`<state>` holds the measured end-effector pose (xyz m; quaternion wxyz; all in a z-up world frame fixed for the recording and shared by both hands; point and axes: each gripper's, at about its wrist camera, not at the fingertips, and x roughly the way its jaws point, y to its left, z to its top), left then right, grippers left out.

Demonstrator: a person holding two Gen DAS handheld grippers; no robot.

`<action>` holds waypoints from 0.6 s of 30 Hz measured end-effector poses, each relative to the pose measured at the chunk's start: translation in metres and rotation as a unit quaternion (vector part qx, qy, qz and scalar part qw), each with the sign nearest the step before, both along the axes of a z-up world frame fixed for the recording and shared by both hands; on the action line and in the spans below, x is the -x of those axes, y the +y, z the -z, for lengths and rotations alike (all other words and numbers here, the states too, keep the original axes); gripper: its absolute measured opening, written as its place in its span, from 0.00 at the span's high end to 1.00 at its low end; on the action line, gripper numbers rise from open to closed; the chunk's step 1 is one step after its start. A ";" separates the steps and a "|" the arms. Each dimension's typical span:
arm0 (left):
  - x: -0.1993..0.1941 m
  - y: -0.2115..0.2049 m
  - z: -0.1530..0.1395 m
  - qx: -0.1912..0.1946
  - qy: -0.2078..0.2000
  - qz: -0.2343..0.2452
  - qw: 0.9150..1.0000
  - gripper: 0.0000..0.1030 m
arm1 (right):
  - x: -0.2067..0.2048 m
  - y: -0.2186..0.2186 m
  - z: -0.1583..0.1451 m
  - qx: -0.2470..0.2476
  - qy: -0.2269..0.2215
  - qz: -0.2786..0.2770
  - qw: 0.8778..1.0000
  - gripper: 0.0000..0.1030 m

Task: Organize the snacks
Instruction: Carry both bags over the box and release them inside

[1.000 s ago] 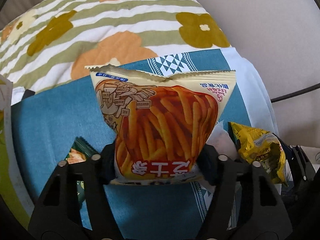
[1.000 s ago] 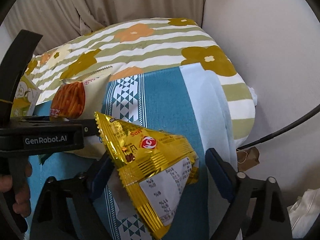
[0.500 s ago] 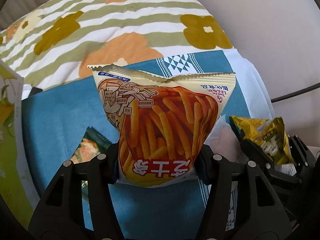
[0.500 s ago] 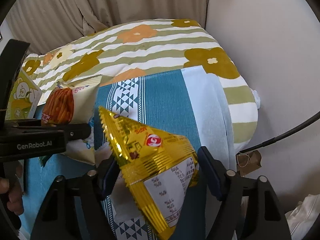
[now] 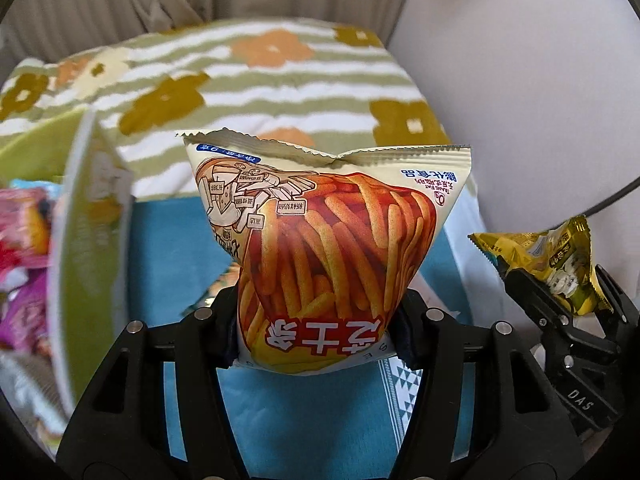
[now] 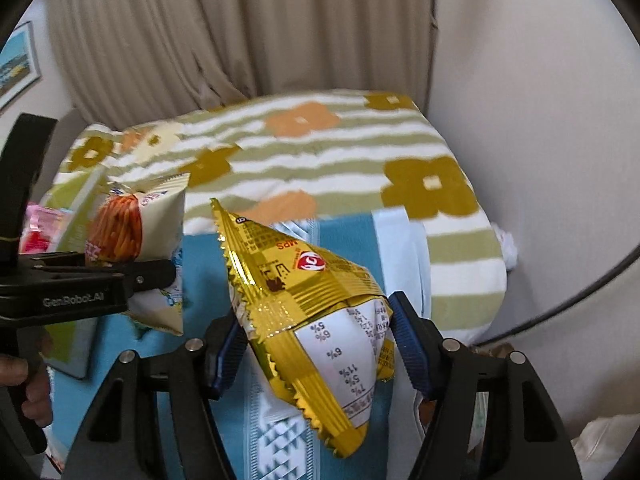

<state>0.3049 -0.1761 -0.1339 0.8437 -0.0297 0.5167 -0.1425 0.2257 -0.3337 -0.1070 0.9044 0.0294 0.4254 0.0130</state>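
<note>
The left gripper (image 5: 316,336) is clamped on a cream fries bag (image 5: 332,240), orange sticks printed, puffed, serrated seal at twelve o'clock. The right gripper (image 6: 312,344), jaws just closing, pinches a gold foil packet (image 6: 304,300) above the teal cloth (image 6: 200,280).

Pink packets (image 5: 24,224) at the left edge are blurred, cut off.

Across the top of my view hang beige pleated curtains (image 6: 224,36), with a plain pale wall (image 6: 532,92) filling the right. A framed picture (image 6: 16,66) sits upper left. Centre frame lies a green-striped floral blanket (image 6: 320,152), a teal patterned cloth (image 5: 176,248) below it.
</note>
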 end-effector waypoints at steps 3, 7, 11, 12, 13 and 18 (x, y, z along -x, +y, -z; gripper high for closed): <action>0.016 0.025 -0.026 0.000 -0.021 -0.026 0.999 0.47 | 0.005 0.014 -0.028 -0.013 -0.025 -0.036 0.999 0.39; 0.037 0.069 -0.057 -0.005 -0.046 -0.066 0.997 0.47 | 0.004 0.042 -0.055 -0.034 -0.051 -0.085 0.994 0.39; 0.049 0.120 -0.078 -0.011 -0.063 -0.102 0.993 0.47 | -0.004 0.083 -0.073 -0.045 -0.069 -0.131 0.988 0.39; 0.051 0.136 -0.083 -0.012 -0.067 -0.110 0.992 0.47 | -0.005 0.091 -0.075 -0.047 -0.072 -0.138 0.987 0.39; 0.052 0.152 -0.088 -0.013 -0.070 -0.119 0.990 0.47 | -0.006 0.102 -0.078 -0.052 -0.076 -0.147 0.985 0.39; 0.044 0.220 -0.096 -0.019 -0.076 -0.141 0.987 0.47 | -0.023 0.170 -0.092 -0.060 -0.094 -0.183 0.977 0.39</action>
